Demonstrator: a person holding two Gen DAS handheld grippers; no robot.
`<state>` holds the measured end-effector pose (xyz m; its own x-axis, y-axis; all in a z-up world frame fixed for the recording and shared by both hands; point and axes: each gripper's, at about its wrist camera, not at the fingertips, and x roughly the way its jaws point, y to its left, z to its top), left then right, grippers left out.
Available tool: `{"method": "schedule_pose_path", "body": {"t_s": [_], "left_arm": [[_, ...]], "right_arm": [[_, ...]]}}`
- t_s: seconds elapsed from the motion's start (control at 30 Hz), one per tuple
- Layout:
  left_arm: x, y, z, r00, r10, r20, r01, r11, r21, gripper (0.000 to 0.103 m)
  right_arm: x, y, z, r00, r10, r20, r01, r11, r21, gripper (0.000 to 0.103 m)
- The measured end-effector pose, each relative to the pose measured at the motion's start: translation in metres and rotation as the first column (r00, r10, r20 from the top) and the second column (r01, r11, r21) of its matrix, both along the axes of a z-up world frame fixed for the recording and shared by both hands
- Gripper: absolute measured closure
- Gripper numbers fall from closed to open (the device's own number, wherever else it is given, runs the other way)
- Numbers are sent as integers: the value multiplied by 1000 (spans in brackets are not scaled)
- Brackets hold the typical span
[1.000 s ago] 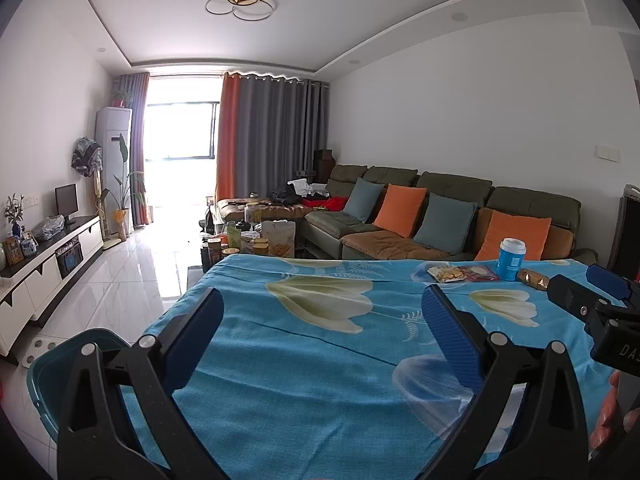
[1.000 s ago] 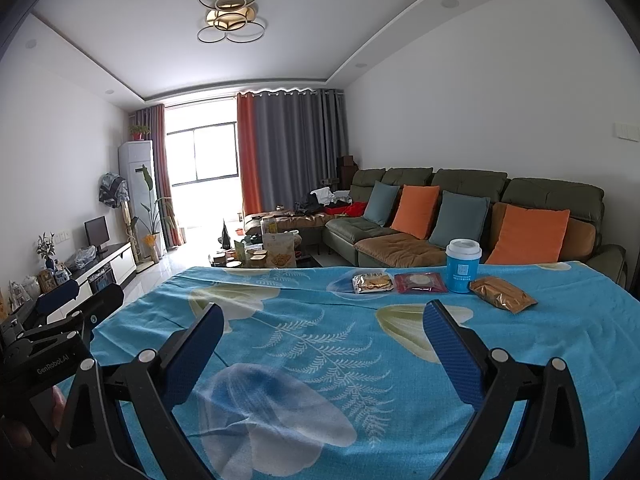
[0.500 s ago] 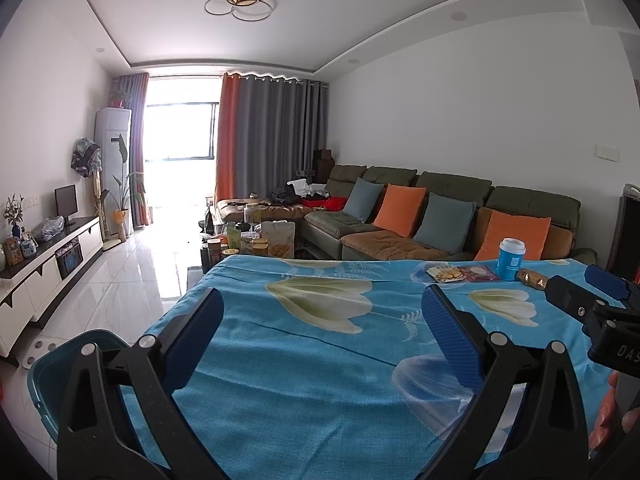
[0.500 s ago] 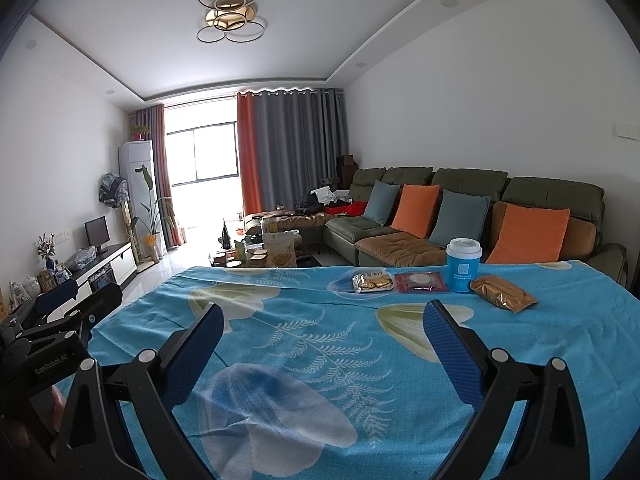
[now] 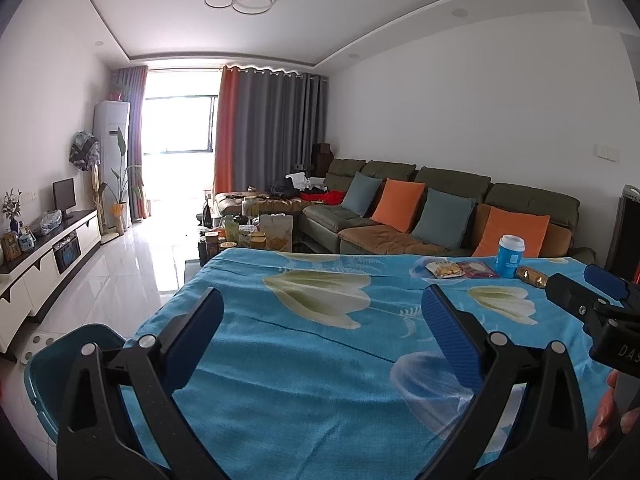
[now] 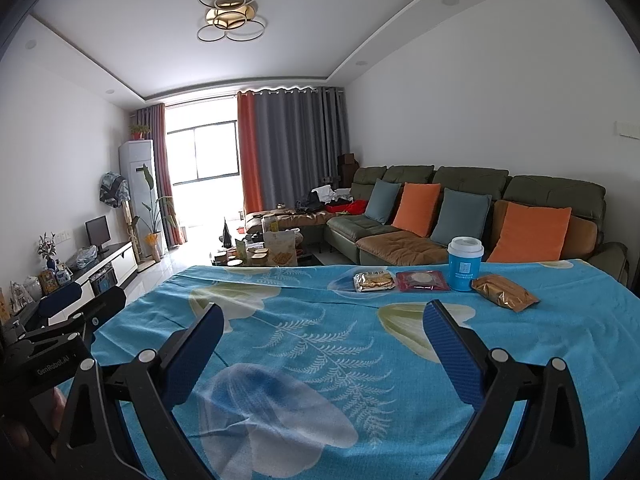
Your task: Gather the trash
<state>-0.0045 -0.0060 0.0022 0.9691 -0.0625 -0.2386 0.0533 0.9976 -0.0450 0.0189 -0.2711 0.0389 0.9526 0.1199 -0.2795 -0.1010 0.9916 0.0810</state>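
Change: nothing has visibly shifted since a second ago; both grippers hover as before.
Surface: table under a blue floral cloth (image 6: 320, 360).
Trash: by the far edge, right part, a row: biscuit packet (image 6: 374, 281), red packet (image 6: 422, 281), blue paper cup (image 6: 465, 264), brown wrapper (image 6: 504, 298).
Bin: teal tub (image 5: 60, 360) off the near left corner.
Left gripper (image 5: 320, 328): jaws spread, empty.
Right gripper (image 6: 323, 338): jaws spread, empty.
Room: green sofa (image 6: 472, 208), orange and grey cushions, curtains, window.
Writing: "GenRobot.AI" on the left gripper's body.
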Motion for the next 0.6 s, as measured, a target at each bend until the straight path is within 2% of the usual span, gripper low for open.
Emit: {"method": "schedule_pose_path", "body": {"t_s": [0.6], "left_arm": [[0,1,1,1000,3,-5,-3,1000,-1,5]], "right_arm": [[2,2,-1,1000,-5,5,5,1000,2,7]]}}
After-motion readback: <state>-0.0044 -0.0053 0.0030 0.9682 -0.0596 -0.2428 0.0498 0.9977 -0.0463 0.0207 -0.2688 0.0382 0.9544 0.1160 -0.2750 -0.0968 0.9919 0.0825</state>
